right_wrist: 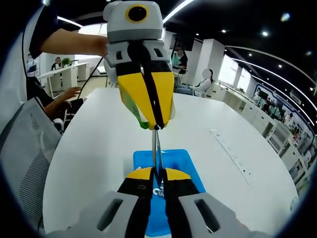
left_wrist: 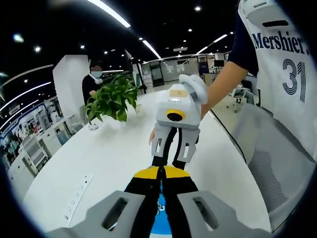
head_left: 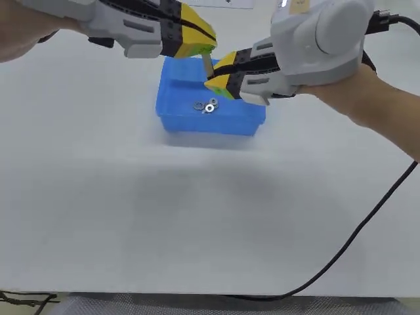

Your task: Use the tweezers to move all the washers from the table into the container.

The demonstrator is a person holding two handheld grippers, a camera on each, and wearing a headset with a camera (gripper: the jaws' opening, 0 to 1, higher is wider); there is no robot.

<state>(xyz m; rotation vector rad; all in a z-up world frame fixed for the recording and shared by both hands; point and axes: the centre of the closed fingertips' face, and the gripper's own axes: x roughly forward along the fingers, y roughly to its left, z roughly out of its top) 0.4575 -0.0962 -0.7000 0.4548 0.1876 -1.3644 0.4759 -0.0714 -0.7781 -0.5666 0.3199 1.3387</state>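
Head view: tweezers (head_left: 207, 64) stand near upright, clamped in both jaws, left gripper (head_left: 207, 41) above, right gripper (head_left: 214, 80) below. Washers (head_left: 207, 106) lie in the container (head_left: 210, 125) just beneath.

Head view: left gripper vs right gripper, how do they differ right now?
Left gripper sits on the picture's left and higher up, right gripper on the right and lower, tips facing. Left gripper grips the tweezers at their upper end, right gripper lower down, nearer the washers. Shared: both tongs look shut on the tweezers, above the blue container.
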